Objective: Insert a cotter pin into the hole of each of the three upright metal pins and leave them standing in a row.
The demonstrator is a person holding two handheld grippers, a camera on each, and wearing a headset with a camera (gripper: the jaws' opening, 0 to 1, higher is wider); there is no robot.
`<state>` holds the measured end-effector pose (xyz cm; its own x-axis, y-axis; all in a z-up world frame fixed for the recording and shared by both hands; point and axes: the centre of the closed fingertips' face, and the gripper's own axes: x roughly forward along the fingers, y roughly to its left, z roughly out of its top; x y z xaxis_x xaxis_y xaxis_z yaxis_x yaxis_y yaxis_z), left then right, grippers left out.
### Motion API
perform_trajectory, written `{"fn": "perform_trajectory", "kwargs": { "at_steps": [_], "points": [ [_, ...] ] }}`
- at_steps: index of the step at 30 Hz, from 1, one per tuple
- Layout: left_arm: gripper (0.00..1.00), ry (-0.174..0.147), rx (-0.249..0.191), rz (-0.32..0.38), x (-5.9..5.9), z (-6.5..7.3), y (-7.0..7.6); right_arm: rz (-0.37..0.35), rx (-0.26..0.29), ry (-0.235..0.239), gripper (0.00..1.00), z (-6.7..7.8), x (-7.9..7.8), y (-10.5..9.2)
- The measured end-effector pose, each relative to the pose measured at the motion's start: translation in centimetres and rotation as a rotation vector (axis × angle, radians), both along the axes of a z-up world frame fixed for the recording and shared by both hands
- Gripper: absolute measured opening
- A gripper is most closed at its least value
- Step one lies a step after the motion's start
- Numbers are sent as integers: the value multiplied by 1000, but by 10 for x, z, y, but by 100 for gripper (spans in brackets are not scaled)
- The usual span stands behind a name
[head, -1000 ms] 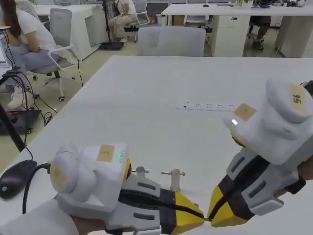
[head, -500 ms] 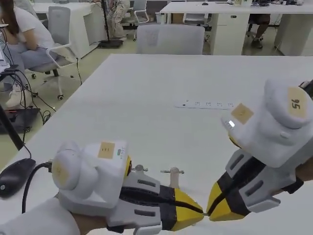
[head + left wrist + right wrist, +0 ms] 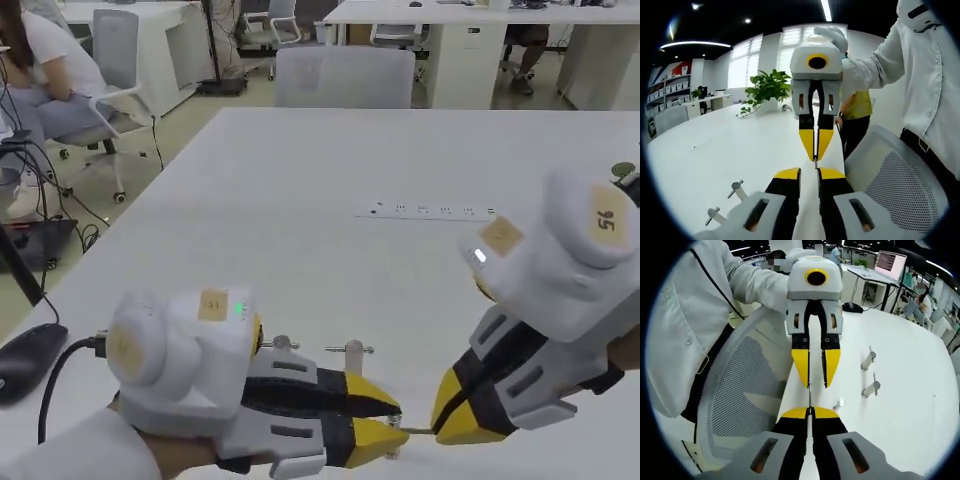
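1. Step in hand: the last of three. The first upright pin [image 3: 868,360] and the second upright pin [image 3: 872,387] each carry a cross-piece through the head. The third upright pin [image 3: 838,404] stands bare near the desk's front edge.
2. Right gripper [image 3: 810,412]: tongs pressed together, pinching the cotter pin [image 3: 809,392] by one end, with the shaft pointing at the left gripper [image 3: 816,386].
3. Left tongs are spread a little, with the cotter pin's free end in or just before the gap. I can't tell if it touches either jaw.
4. The third upright pin sits just beside the left tongs' tip, not between them.
5. Next move, my read: steady the bare pin with the left tongs, line its hole up with the cotter pin's axis, and push through level. The main risk is tipping the pin or knocking the row.
6. Surface: a plain white desk [image 3: 300,200] with a power strip [image 3: 430,211] well apart from the work and a mouse [image 3: 25,360] at the left edge.
7. Room: an open office with more desks, a grey chair [image 3: 345,78] at the far side, a seated person [image 3: 50,70], and a potted plant [image 3: 765,87].
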<state>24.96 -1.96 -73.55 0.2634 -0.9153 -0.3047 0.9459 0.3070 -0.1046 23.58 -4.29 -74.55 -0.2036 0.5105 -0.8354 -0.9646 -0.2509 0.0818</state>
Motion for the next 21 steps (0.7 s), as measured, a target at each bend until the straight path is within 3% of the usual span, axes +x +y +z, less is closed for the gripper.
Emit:
{"fn": "perform_trajectory", "kwargs": {
  "at_steps": [4,7,17,21],
  "points": [
    [17,13,4,81,11,-9,9,-33,-1,0,3,-2,6,-6],
    [18,13,38,138,18,-21,16,-56,-3,0,3,-4,10,-12],
    [20,78,93,232,27,-49,18,-127,-4,-15,3,-6,23,-25],
    [22,83,130,217,24,-61,11,-152,-3,-21,3,-8,26,-28]
  ]
}}
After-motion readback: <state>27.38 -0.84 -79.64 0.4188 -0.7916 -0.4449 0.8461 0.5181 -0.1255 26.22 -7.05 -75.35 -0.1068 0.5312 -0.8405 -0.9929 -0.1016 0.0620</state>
